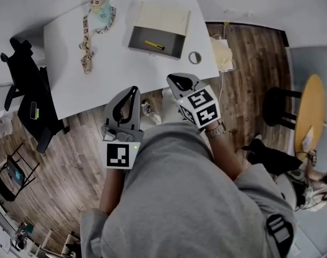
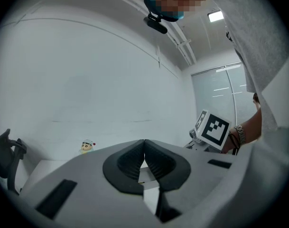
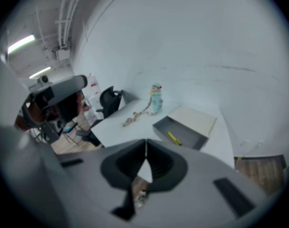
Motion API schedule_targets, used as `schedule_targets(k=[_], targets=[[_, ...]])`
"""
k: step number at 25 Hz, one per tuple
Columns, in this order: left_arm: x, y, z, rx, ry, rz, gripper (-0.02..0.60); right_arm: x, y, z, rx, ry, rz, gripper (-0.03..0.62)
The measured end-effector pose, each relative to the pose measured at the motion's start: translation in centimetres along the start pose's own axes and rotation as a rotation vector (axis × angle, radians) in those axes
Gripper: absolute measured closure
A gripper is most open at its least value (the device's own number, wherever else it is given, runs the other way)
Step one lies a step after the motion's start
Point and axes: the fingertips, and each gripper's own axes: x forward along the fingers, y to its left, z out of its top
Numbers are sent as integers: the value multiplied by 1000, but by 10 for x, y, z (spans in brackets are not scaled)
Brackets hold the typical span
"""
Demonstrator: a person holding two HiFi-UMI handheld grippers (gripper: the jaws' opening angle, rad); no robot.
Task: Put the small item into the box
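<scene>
Short of the box (image 1: pixel 171 41), on the near side and off the edge of the white table (image 1: pixel 99 85), both grippers hang close to the person's body. The left gripper (image 1: pixel 134 90) has its jaws pressed together at the tips with nothing between them. The right gripper (image 1: pixel 172 78) is the same, closed and empty.

Inside the box, a slim yellow item (image 1: pixel 153 45) lies on the grey floor, near the front wall. Just right of the box, a small ring (image 1: pixel 194 57) sits on the table, apart from it. If the yellow piece is the small item, the task looks done and the hands are clear of it. If the ring is meant, nothing has begun: it has to be reached, gripped and dropped in. I cannot tell which from these views.

Left of the box stand a toy figure (image 1: pixel 101 7) and a beaded chain (image 1: pixel 87 47), well apart from it.

No brand or readable writing shows anywhere; the only print is the black-and-white square markers on the gripper cubes.
</scene>
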Motion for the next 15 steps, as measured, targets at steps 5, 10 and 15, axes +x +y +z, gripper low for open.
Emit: schedule_targets(k=[5, 10, 15], targets=[[-7, -5, 11, -5, -44, -1, 549, -26, 16, 20, -5, -89, -17, 560], [-13, -7, 27, -6, -81, 1, 549, -54, 31, 41, -31, -169, -32, 560], [-17, 0, 46, -4, -126, 28, 549, -76, 41, 63, -49, -244, -54, 560]])
